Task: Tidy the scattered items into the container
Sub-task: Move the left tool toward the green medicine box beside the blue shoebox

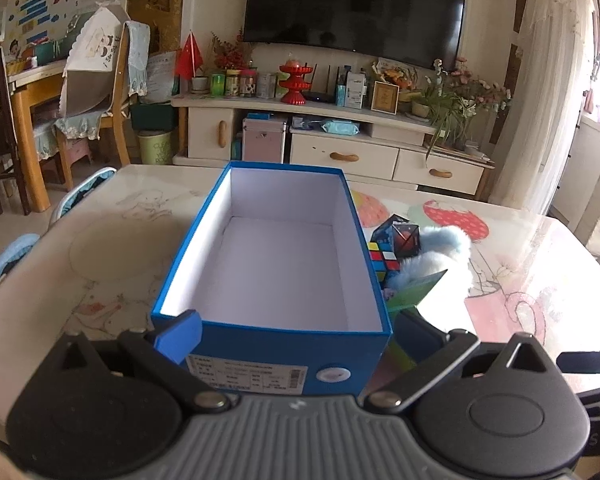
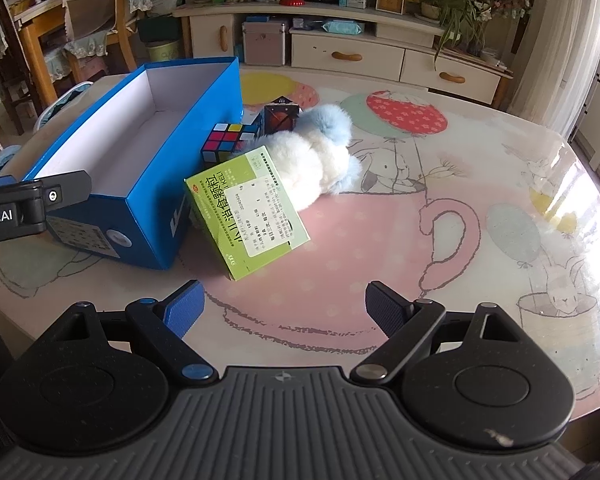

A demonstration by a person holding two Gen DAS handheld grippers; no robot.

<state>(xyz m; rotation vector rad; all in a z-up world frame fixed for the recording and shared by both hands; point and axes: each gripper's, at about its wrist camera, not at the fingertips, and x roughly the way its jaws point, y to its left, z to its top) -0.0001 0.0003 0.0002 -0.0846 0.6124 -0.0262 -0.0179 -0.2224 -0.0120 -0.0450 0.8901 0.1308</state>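
**Empty box, four things waiting**

We hold the left gripper at the near end of the blue box, fingers spread wide to either side of that end wall without pressing it, likely to steady the container. Its white inside is bare. In the right wrist view our right gripper hangs over the table, jaws wide and empty, aimed toward 12 o'clock. The green medicine carton leans tilted at 11 o'clock, just beside the box wall and touching the fluffy blue-and-white toy behind it. Two puzzle cubes sit further back: the colourful cube against the box, the dark cube beyond. Nearest, the carton looks our likeliest first pick.
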